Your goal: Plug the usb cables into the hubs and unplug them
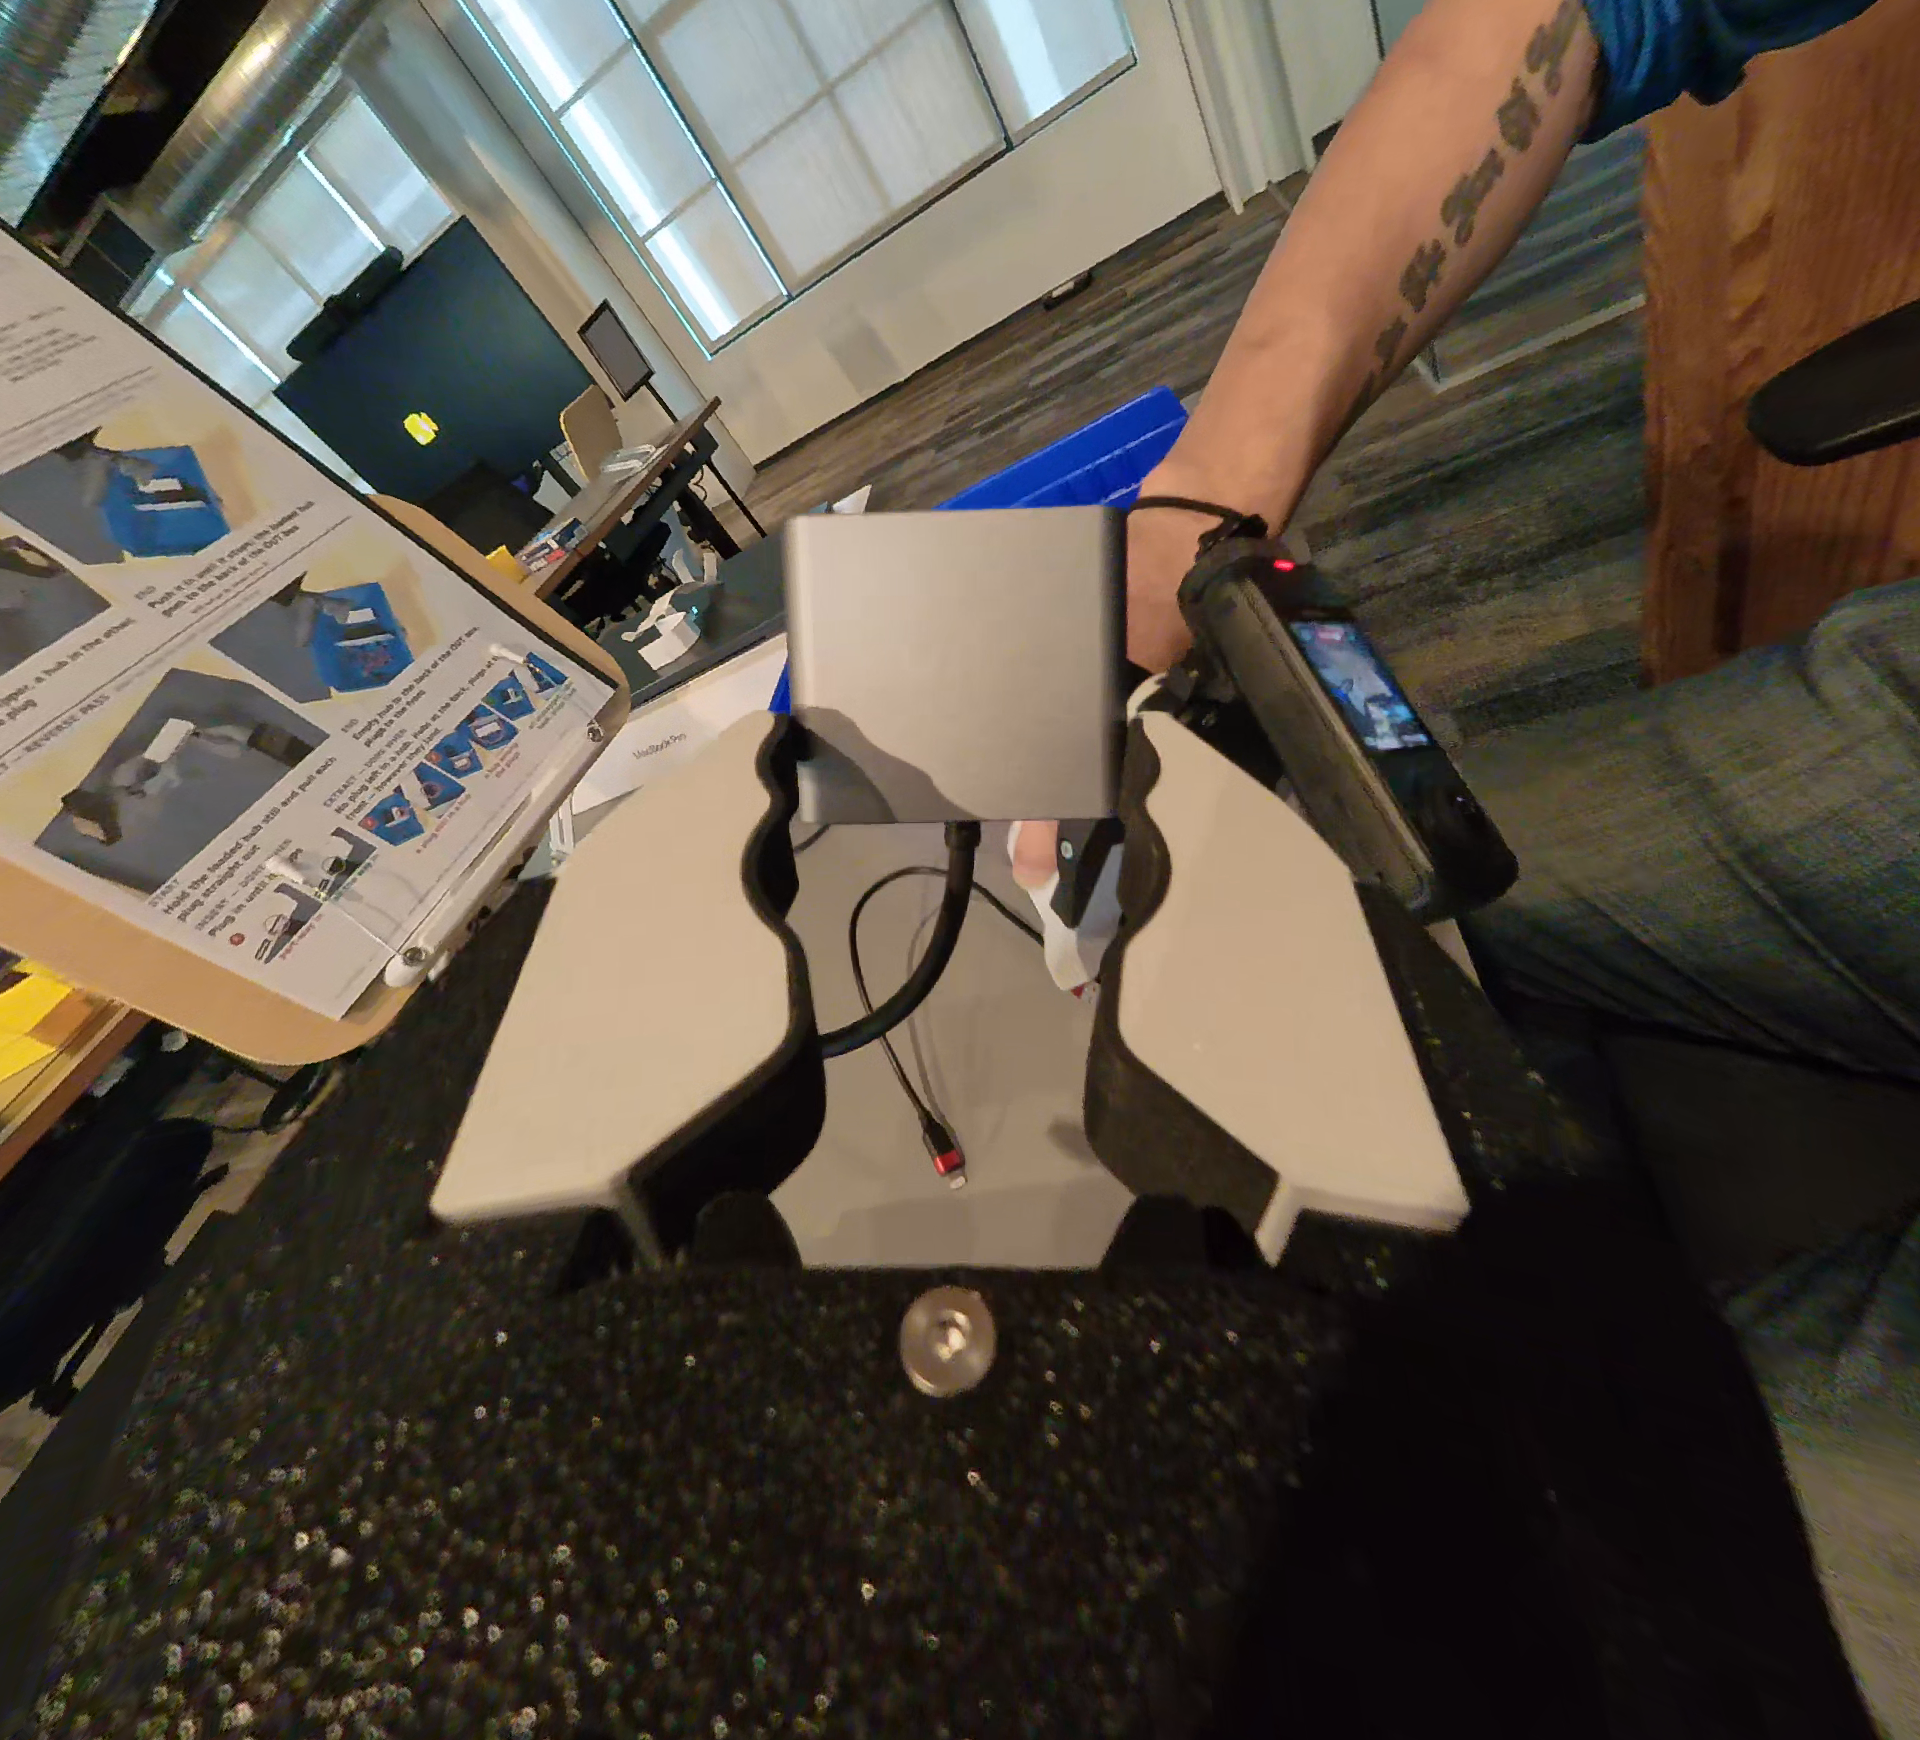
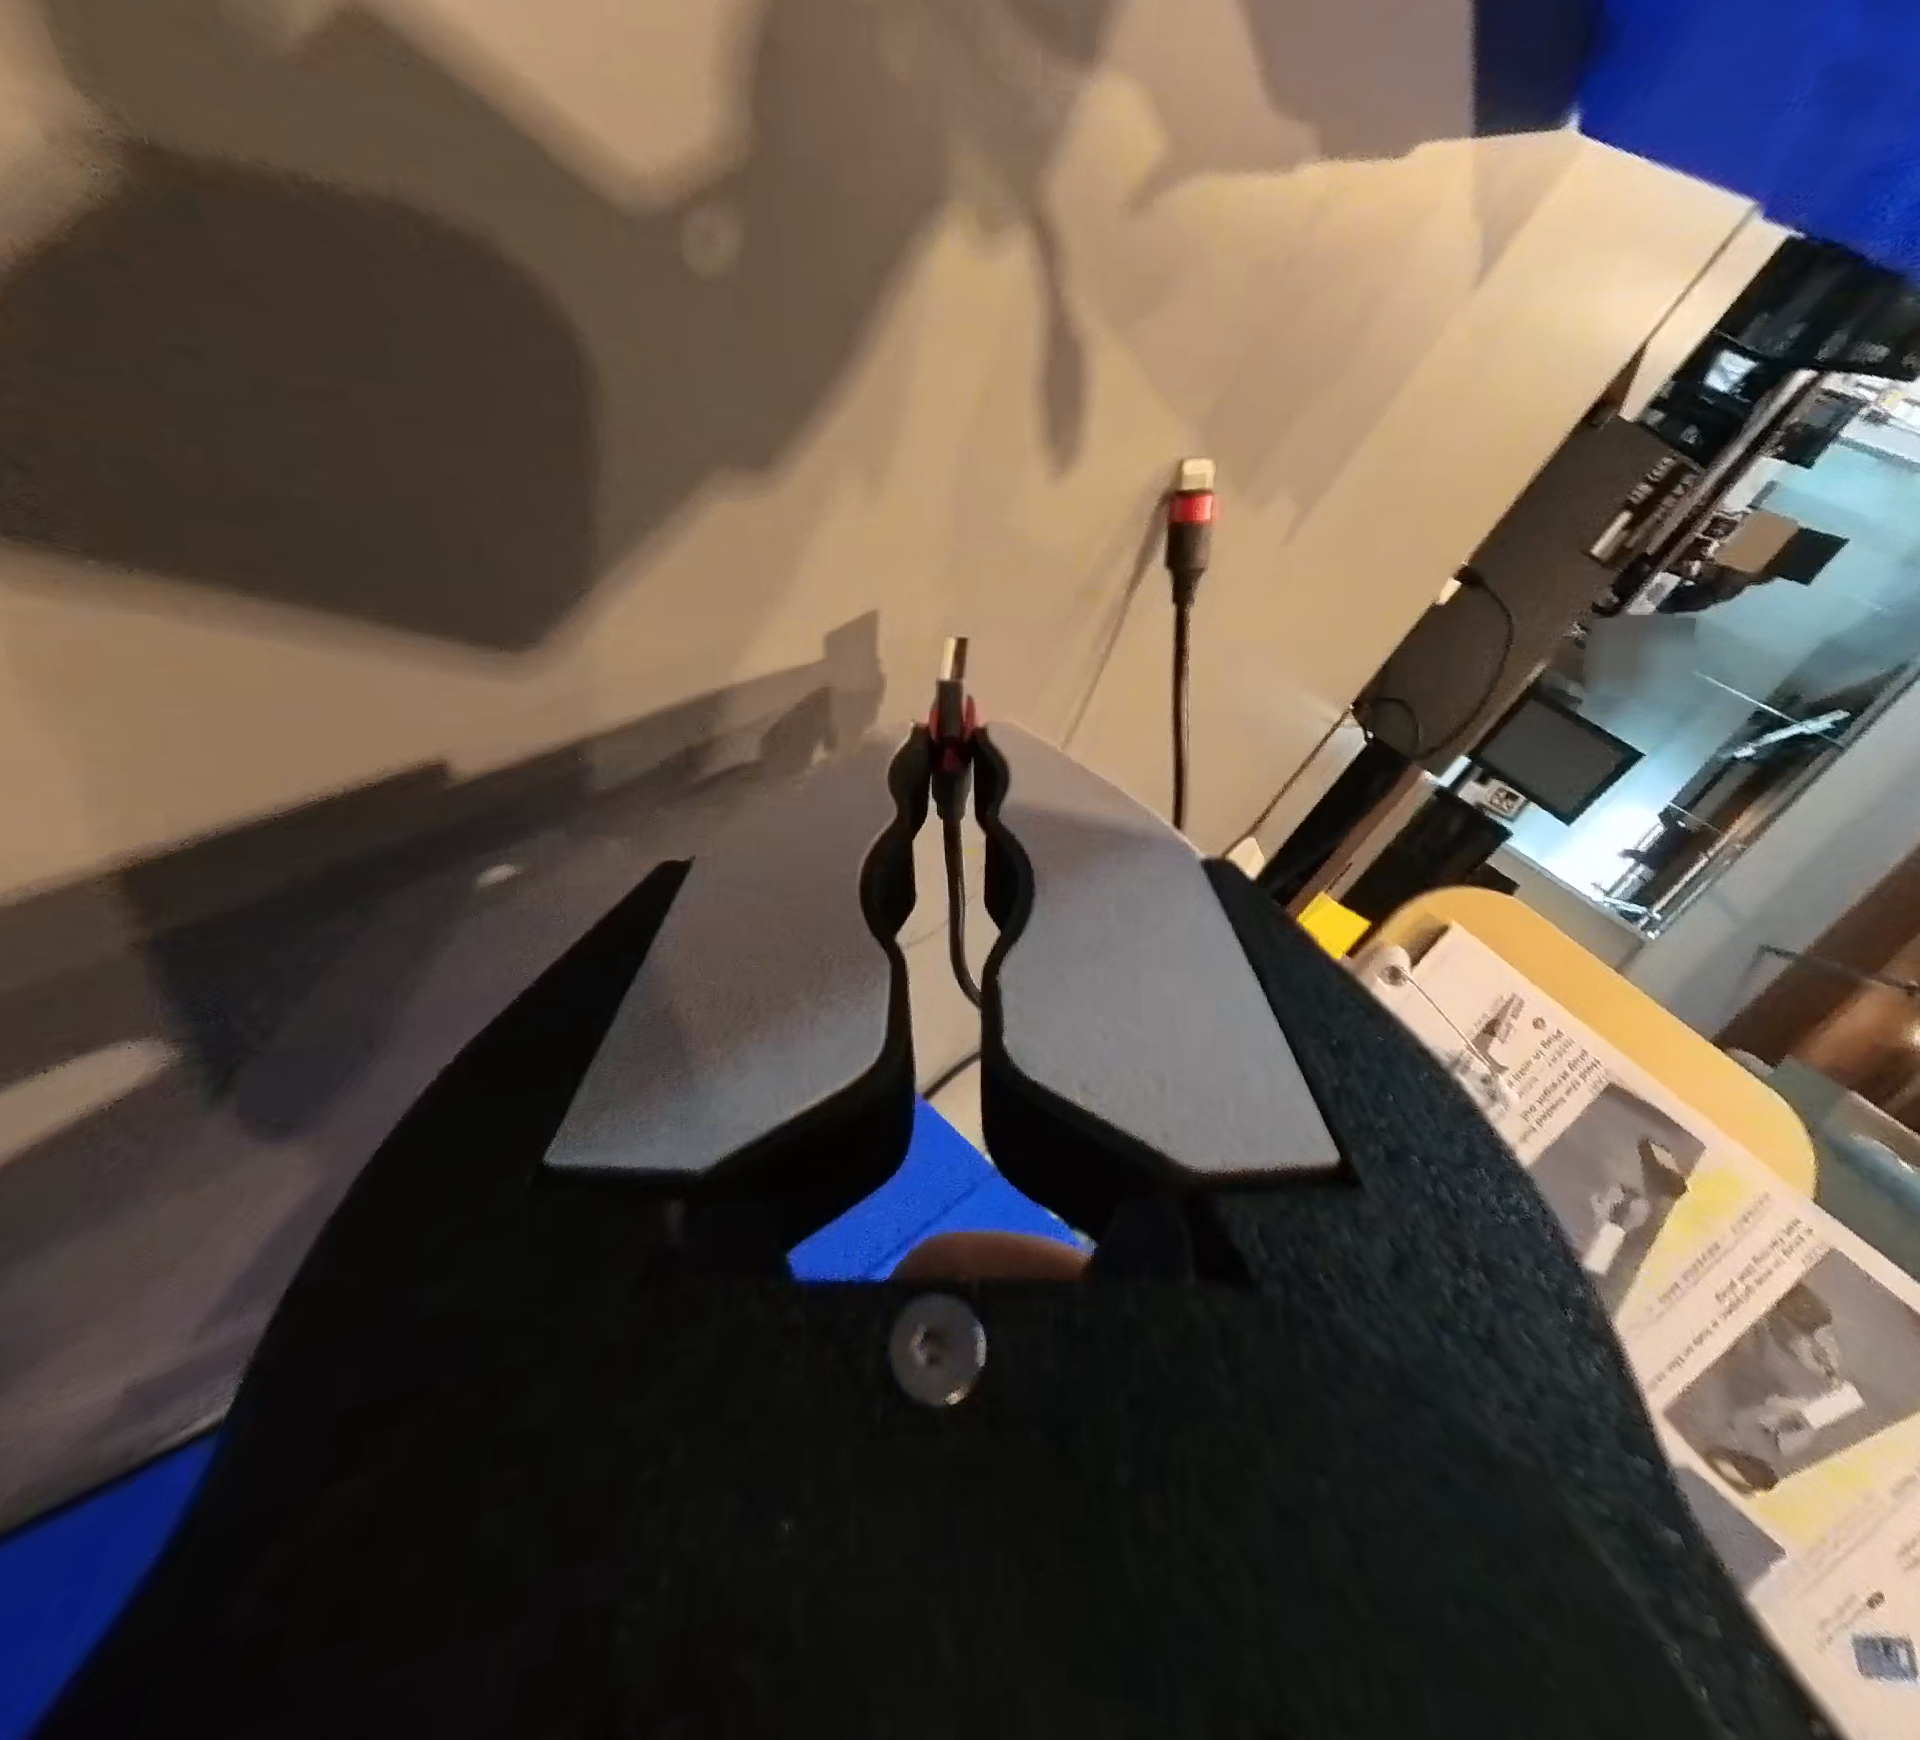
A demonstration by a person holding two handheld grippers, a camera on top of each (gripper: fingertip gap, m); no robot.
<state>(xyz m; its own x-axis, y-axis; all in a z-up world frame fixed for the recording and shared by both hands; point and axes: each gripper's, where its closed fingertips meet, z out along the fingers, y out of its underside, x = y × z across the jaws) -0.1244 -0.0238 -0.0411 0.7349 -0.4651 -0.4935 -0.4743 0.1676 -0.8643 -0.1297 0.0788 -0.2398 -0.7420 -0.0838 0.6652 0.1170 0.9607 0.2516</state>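
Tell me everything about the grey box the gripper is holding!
The hub is a flat, grey, metal-looking box with rounded side edges. The left hand-held gripper pinches its lower part between both fingers, holding it up in the air. A thick black cable hangs from its bottom edge. No ports show from here.

The flat grey metal hub (image 1: 951, 662) sat clamped between the fingertips of the left gripper (image 1: 956, 745), raised above the pale tabletop (image 1: 935, 1212). Its thick black lead (image 1: 935, 952) hung from its near edge toward the left. Below it, a thin black braided cable (image 1: 899, 1056) lay on the tabletop. The blue plastic bin (image 1: 1091, 454) stood behind the hub; the printed instruction sheet (image 1: 239, 682) leaned at the left. The right gripper (image 2: 948, 740) pinched a red-collared USB plug (image 2: 951, 703) pointing forward, with another red-collared connector (image 2: 1192, 516) ahead to its right.
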